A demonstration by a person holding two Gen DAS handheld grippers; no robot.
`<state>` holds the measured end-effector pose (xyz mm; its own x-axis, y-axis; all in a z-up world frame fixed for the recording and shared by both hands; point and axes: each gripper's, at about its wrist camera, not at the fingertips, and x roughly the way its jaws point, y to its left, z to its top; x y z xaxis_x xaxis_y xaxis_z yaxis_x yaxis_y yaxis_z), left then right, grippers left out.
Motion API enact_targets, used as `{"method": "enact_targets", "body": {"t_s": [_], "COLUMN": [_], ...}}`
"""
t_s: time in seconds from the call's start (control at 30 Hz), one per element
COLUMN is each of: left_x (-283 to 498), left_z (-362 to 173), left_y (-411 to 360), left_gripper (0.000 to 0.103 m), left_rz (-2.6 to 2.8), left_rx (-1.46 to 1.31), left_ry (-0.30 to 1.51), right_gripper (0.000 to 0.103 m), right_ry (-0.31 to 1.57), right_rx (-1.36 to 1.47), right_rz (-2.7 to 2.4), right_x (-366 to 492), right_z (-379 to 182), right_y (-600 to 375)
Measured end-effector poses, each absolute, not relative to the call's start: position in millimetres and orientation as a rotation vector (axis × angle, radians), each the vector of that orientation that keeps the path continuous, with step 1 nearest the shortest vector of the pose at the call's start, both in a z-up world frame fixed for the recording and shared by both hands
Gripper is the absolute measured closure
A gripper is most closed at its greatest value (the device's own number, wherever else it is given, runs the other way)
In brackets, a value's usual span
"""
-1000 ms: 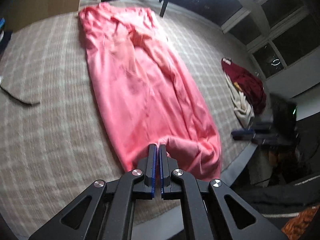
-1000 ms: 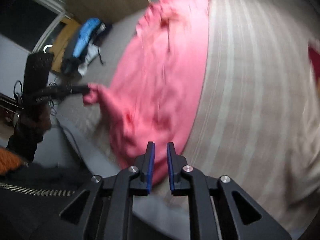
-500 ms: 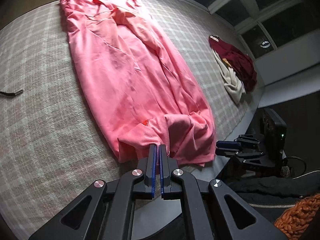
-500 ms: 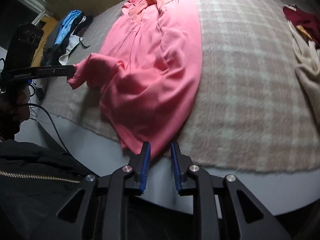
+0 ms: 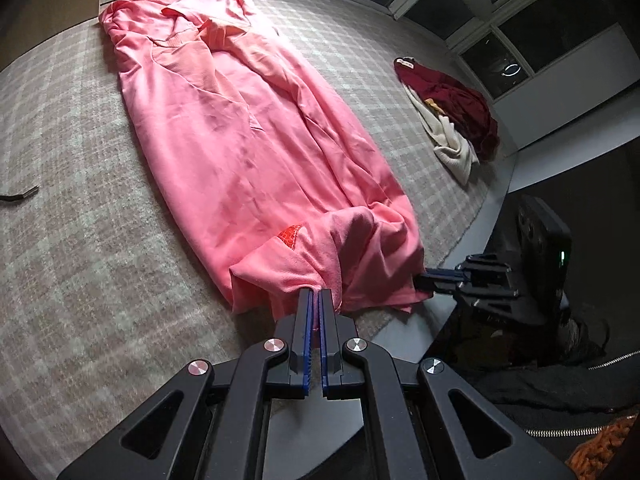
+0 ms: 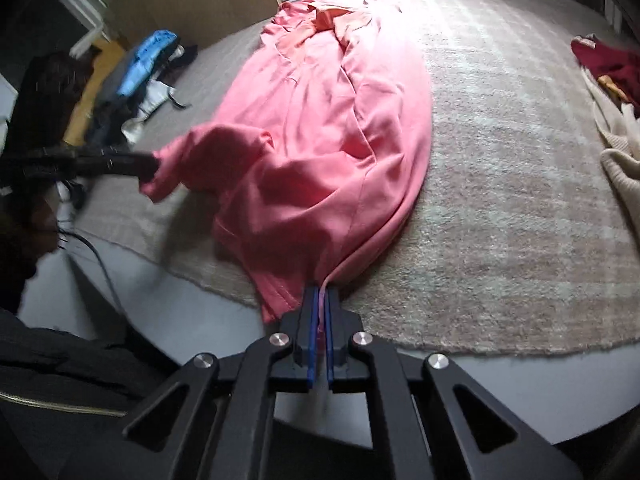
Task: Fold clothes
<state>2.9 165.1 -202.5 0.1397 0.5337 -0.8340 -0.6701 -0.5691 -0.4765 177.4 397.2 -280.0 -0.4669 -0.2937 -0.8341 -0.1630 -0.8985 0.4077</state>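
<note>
Checked rug (image 5: 80, 260) underfoot; my right hand-held gripper (image 6: 320, 300), spread half a second ago, now pinches the pink garment (image 5: 248, 152) hem; left hand-held gripper (image 5: 315, 300) still pinches its corner; both near corners held.

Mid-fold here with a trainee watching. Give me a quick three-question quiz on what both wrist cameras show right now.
1. True or false: both grippers are shut on the pink garment.
2. Which lies nearer the red and cream clothes pile: A) left gripper, B) right gripper?
3. Fill in: the garment lies on a plaid ____.

Key: 1 true; 2 B; 3 rug.
</note>
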Motion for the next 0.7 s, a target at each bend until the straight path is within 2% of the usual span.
{"method": "enact_targets", "body": {"t_s": [0.2, 0.3, 0.37, 0.4, 0.47, 0.63, 0.7], "left_x": [27, 42, 54, 59, 67, 79, 86], "left_z": [-180, -186, -212, -225, -241, -211, -204], "left_y": [150, 146, 148, 148, 144, 160, 187], "left_gripper": [0.101, 0.100, 0.100, 0.101, 0.101, 0.101, 0.095], "left_rz": [1.591, 1.611, 1.604, 1.603, 1.612, 1.663, 1.626], "left_rx": [-1.475, -1.490, -1.569, -1.616, -1.704, -1.594, -1.516], "left_ry": [0.056, 0.086, 0.193, 0.240, 0.287, 0.245, 0.243], "right_gripper": [0.100, 0.100, 0.098, 0.093, 0.092, 0.091, 0.091], "right_ry": [-0.744, -0.760, -0.658, -0.593, -0.545, -0.498, -0.462], "right_rx": [1.501, 1.485, 1.641, 1.733, 1.802, 1.717, 1.698], "right_rz": [-2.476, -2.443, -2.422, -2.409, -2.390, -2.437, -2.429], "right_x": [183, 185, 181, 179, 184, 205, 209], "right_z": [-244, -230, -246, -256, -265, -257, -260], "right_y": [426, 438, 431, 426, 419, 414, 409]}}
